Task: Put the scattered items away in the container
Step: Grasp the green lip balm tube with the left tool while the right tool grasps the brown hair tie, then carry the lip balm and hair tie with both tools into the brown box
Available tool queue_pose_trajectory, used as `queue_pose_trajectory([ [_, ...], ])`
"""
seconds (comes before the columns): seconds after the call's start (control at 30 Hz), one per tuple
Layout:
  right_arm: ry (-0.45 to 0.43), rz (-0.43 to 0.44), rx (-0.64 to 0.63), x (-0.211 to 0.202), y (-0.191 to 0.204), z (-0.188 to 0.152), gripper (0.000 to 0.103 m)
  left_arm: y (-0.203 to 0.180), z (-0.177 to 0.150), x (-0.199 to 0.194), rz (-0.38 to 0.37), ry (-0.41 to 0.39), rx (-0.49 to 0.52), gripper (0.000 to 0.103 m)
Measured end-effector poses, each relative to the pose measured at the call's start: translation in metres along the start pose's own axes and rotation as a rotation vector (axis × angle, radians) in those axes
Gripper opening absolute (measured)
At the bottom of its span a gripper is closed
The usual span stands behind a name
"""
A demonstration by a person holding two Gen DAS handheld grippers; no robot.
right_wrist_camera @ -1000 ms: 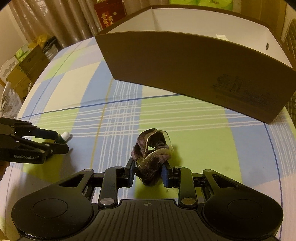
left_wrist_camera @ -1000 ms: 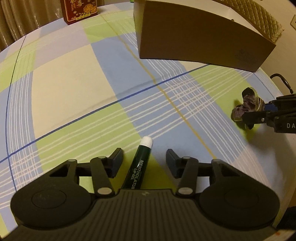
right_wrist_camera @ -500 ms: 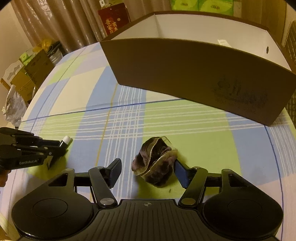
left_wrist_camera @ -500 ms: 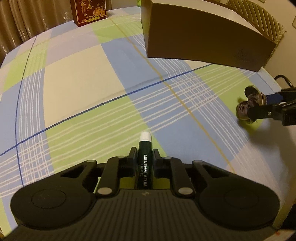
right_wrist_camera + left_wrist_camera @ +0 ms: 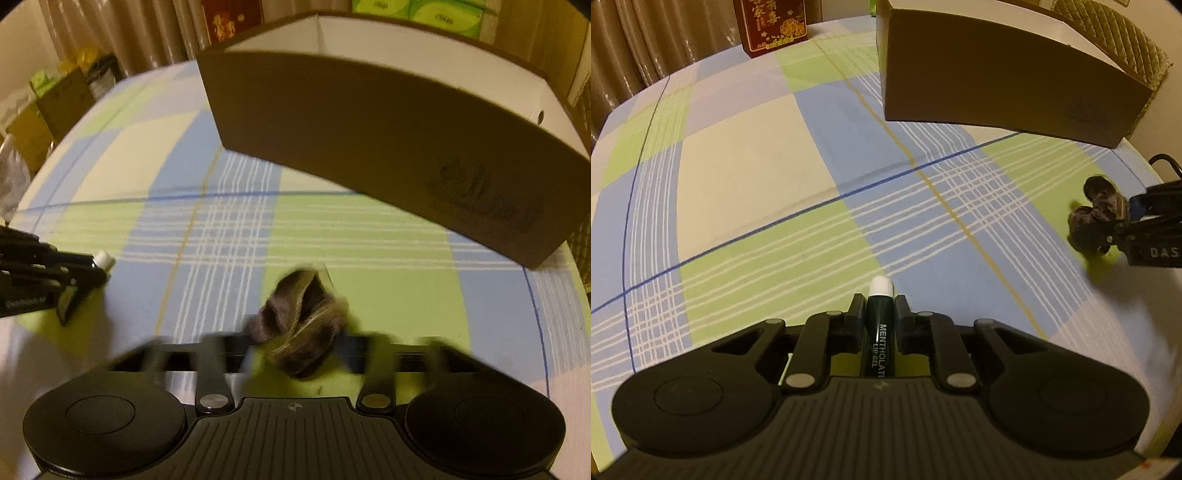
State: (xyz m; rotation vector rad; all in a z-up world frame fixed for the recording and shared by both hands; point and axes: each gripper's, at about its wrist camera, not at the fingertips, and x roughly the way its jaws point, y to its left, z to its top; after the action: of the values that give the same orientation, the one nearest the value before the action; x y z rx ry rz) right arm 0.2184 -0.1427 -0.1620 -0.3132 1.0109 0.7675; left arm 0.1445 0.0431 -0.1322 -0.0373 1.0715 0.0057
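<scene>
Gripping item: the left gripper (image 5: 879,312) has its black jaws closed tight on a dark green lip-gel tube with a white cap (image 5: 880,325), the cap pointing forward past the fingertips.
Left gripper in the other view: it (image 5: 86,269) sits at the far left edge, the white cap just showing at its tip.
Right gripper: it (image 5: 295,354) is smeared by motion blur; its fingers flank a crumpled brown velvet scrunchie with a pale trim (image 5: 301,325), but whether the jaws press it or stand clear cannot be told.
Scrunchie from the left view: it (image 5: 1097,210) lies at the right side of the cloth, against the right gripper's (image 5: 1108,221) dark fingertips.
Container: a brown cardboard box with a white inside and open top (image 5: 369,122) stands far on the table, beyond both items; in the left view it (image 5: 997,74) is far right.
Surface: a checked tablecloth of blue, green and cream squares (image 5: 757,166) covers the table.
Background: a red box with gold lettering (image 5: 774,26) stands at the far edge, left of the container.
</scene>
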Motion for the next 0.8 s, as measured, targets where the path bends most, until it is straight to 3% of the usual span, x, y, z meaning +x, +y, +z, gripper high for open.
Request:
queue_pose_trajectory([
  [0.27, -0.026, 0.036, 0.032, -0.021, -0.013, -0.006, 0.023, -0.007, -0.006, -0.007, -0.016, 0.011, -0.01, 0.012],
  [0.8, -0.063, 0.076, 0.052, -0.049, -0.038, -0.005, 0.023, -0.044, 0.014, -0.041, -0.023, -0.073, 0.019, 0.012],
])
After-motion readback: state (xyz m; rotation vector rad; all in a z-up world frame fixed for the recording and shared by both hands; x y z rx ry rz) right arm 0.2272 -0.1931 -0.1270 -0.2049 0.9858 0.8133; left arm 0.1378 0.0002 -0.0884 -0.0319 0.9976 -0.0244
